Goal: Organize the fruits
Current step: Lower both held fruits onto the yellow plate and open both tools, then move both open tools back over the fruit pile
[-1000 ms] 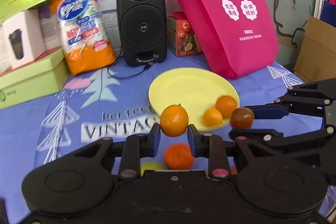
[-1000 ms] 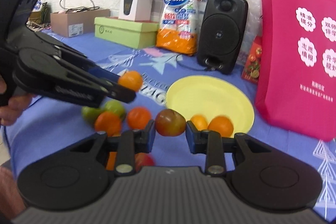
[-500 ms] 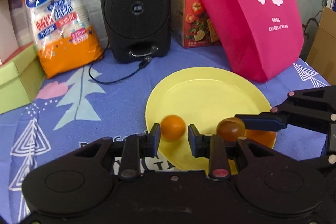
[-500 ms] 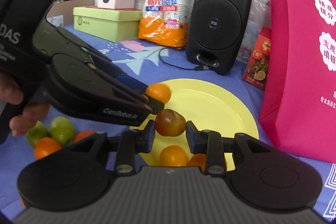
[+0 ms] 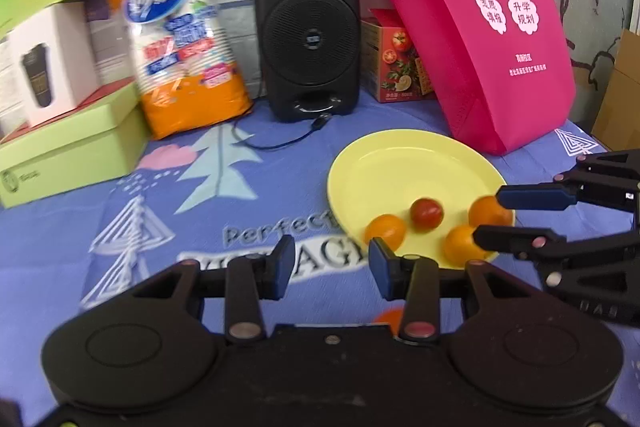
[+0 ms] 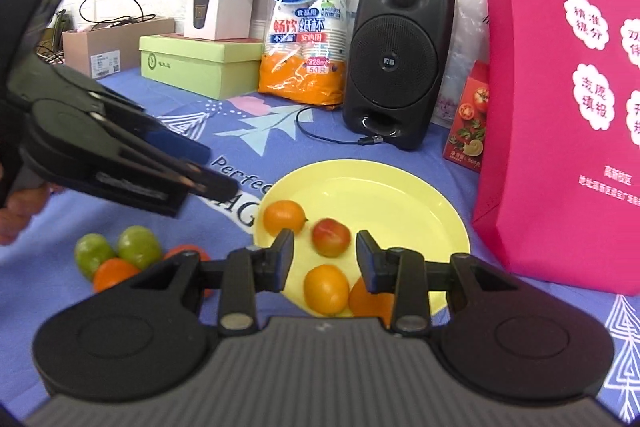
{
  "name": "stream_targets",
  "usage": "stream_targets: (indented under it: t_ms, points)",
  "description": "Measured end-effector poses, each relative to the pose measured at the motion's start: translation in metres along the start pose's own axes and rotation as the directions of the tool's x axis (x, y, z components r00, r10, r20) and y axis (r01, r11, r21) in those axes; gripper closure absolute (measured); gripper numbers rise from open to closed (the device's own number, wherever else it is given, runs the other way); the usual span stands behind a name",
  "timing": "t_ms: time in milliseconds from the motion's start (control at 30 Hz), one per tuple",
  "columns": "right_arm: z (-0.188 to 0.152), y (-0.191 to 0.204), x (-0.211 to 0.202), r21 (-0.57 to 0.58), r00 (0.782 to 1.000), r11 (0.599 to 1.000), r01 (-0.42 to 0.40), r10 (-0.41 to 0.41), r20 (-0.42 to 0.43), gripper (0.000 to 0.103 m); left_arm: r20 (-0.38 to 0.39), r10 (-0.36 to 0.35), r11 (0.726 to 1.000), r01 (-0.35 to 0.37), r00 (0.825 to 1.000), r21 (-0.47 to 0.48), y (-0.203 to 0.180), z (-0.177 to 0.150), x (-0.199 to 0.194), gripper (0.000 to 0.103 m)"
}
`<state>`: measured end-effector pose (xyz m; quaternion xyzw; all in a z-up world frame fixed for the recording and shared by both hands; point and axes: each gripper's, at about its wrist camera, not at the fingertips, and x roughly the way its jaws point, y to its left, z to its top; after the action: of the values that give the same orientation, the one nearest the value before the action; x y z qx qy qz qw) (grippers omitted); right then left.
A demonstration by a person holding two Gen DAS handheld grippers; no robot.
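Note:
A yellow plate (image 5: 400,163) (image 6: 400,195) lies on the blue cloth. On it lie three oranges, one of them near its left rim (image 5: 385,229) (image 6: 283,215), and a red plum (image 5: 427,213) (image 6: 329,237). My left gripper (image 5: 330,263) is open and empty, left of the plate; it also shows in the right wrist view (image 6: 216,169). My right gripper (image 6: 323,257) is open and empty, just above the plate's near side; it also shows in the left wrist view (image 5: 492,217). Two green fruits (image 6: 138,247) and more oranges (image 6: 114,273) lie on the cloth left of the plate.
A black speaker (image 5: 308,27) with a cable stands behind the plate. A pink bag (image 5: 480,27) leans at the right. An orange cup pack (image 5: 184,43), green box (image 5: 72,151) and a tomato carton (image 5: 396,63) line the back.
Both grippers have opened and let go: the orange and the red plum now lie on the plate. Both grippers have drawn back from the plate.

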<state>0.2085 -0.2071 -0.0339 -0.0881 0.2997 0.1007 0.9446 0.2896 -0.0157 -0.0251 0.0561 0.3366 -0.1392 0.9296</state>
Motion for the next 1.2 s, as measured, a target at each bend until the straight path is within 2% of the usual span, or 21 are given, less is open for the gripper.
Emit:
stream_targets:
  t_ms: [67, 167, 300, 467, 600, 733, 800, 867, 1000, 1200]
  points:
    - [-0.003, 0.004, -0.011, -0.001, 1.000, 1.000, 0.002, -0.002, 0.001, 0.069, 0.001, 0.012, 1.000, -0.012, 1.000, -0.010, 0.003, -0.010, -0.016, 0.062]
    - [-0.012, 0.010, -0.028, 0.007, 1.000, 1.000, 0.003, -0.003, 0.004, 0.064, -0.001, 0.027, 0.999, -0.027, 1.000, -0.034, 0.007, -0.025, -0.037, 0.062]
    - [-0.027, 0.019, -0.048, 0.014, 1.000, 1.000, -0.003, 0.003, -0.008, 0.063, 0.002, 0.041, 0.997, -0.041, 0.999, -0.068, 0.012, -0.052, -0.068, 0.062]
    - [-0.049, 0.035, -0.073, 0.032, 0.998, 0.998, -0.058, 0.059, -0.021, 0.063, -0.018, 0.076, 0.996, -0.076, 0.997, -0.038, 0.008, -0.087, -0.093, 0.062]
    - [-0.064, 0.051, -0.075, 0.027, 0.994, 0.996, -0.088, 0.090, -0.059, 0.063, -0.069, 0.091, 0.995, -0.094, 0.993, -0.034, 0.003, -0.107, -0.087, 0.062]
    - [-0.074, 0.063, -0.068, 0.018, 0.991, 0.997, -0.080, 0.081, -0.102, 0.063, -0.099, 0.096, 0.994, -0.101, 0.990, -0.047, 0.002, -0.115, -0.075, 0.062]
    - [-0.078, 0.066, -0.065, 0.009, 0.991, 0.997, -0.075, 0.076, -0.113, 0.063, -0.093, 0.088, 0.994, -0.093, 0.992, -0.055, 0.002, -0.116, -0.071, 0.053]
    - [-0.078, 0.066, -0.064, 0.015, 0.991, 0.997, -0.074, 0.075, -0.109, 0.061, -0.087, 0.085, 0.994, -0.090, 0.993, -0.056, 0.003, -0.115, -0.067, 0.048]
    - [-0.079, 0.064, -0.057, 0.024, 0.992, 0.997, -0.068, 0.070, -0.108, 0.056, -0.078, 0.082, 0.995, -0.086, 0.994, -0.050, 0.002, -0.113, -0.061, 0.046]
    - [-0.073, 0.059, -0.042, 0.034, 0.992, 0.997, -0.067, 0.070, -0.107, 0.055, -0.073, 0.064, 0.996, -0.068, 0.995, -0.056, 0.007, -0.105, -0.046, 0.044]
